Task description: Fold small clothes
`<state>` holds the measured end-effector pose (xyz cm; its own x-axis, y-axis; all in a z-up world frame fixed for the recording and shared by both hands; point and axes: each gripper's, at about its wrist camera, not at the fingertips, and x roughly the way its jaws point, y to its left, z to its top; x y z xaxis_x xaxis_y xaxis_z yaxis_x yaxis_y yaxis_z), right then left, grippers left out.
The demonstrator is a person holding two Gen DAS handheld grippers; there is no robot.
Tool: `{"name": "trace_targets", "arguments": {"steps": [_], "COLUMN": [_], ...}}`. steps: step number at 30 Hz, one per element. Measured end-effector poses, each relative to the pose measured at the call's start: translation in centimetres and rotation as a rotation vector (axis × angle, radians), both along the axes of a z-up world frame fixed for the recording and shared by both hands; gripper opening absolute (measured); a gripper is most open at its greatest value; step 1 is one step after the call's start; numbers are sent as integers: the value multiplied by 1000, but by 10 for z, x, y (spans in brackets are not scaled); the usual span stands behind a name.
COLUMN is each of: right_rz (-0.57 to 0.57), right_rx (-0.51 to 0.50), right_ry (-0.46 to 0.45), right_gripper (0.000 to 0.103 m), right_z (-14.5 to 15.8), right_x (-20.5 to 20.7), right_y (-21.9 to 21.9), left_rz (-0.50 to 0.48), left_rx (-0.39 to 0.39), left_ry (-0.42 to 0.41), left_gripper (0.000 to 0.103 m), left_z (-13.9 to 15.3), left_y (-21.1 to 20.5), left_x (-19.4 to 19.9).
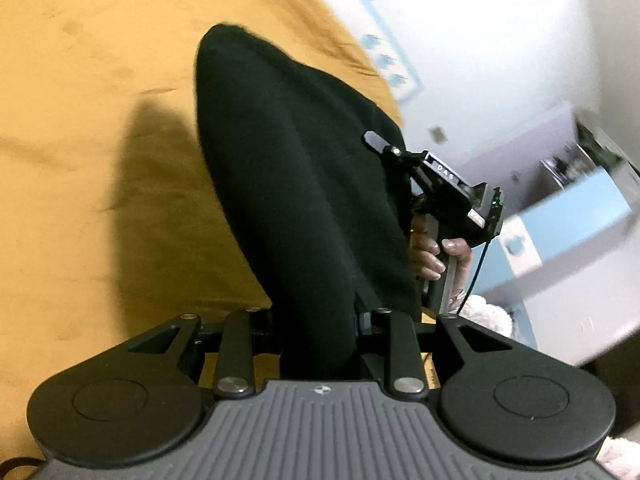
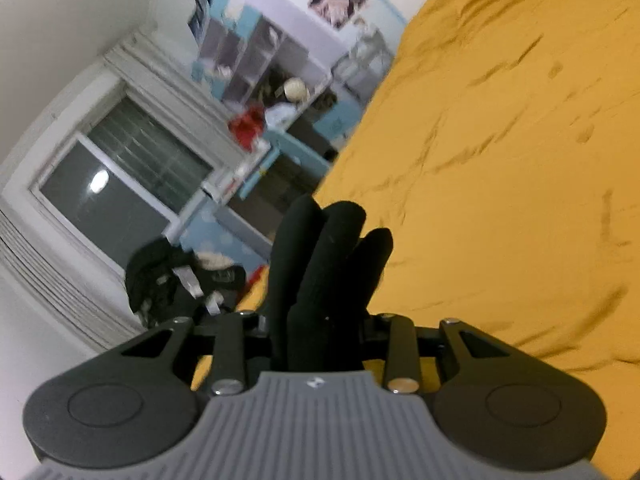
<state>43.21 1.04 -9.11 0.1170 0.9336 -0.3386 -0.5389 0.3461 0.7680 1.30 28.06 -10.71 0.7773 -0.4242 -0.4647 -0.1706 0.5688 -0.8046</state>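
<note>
Both grippers clamped on the black garment (image 1: 296, 184), lifted above the mustard bedsheet (image 1: 92, 92): left gripper (image 1: 316, 328) pinches one bunched edge, fabric draping away from it. Right gripper (image 2: 320, 332) pinches another bunched edge, folds sticking up past its jaws; a hand (image 1: 436, 256) holds its handle

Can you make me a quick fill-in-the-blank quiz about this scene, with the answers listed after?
1. The garment held in both grippers is ____ in colour.
2. The bedsheet below it is ____ yellow.
3. In the left wrist view, a hand holds the ____ gripper.
4. Behind the right gripper's cloth stands a ____ with dark panes.

Answers: black; mustard; right; window
</note>
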Motion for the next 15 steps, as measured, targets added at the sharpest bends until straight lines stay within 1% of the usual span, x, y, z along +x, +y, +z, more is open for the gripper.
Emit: {"name": "trace_targets", "arguments": {"steps": [2, 3, 5, 6, 7, 8, 11, 12, 13, 14, 15], "right_rz": [8, 12, 15, 14, -3, -16, -28, -24, -22, -31, -49], "right_rx": [-50, -82, -184, -243, -297, -313, -266, -265, -271, -283, -300], "right_ry": [36, 57, 71, 62, 44, 47, 97, 98, 90, 81, 71], "right_gripper": [29, 29, 29, 29, 30, 31, 36, 38, 42, 44, 49], "right_z": [-29, -45, -77, -92, -104, -113, -129, -129, -129, -127, -123], "right_x": [7, 10, 10, 9, 9, 11, 20, 21, 21, 20, 19], "right_y": [35, 49, 76, 87, 94, 96, 87, 85, 83, 81, 80], "left_rz": [10, 10, 21, 17, 22, 20, -7, -20, -32, -44, -49], "left_rx": [-36, -39, -55, -70, -90, -97, -66, -60, -58, -58, -49], "left_ry": [56, 85, 155, 148, 118, 96, 84, 89, 99, 115, 128], "left_gripper": [31, 31, 32, 34, 34, 35, 37, 37, 38, 38, 38], "left_z": [-35, -51, -87, -99, -105, -107, -107, -102, -99, -92, -88], "left_y": [16, 22, 28, 29, 30, 32, 34, 32, 31, 40, 43], "left_x": [3, 4, 5, 2, -2, -6, -7, -5, -6, -6, -4]}}
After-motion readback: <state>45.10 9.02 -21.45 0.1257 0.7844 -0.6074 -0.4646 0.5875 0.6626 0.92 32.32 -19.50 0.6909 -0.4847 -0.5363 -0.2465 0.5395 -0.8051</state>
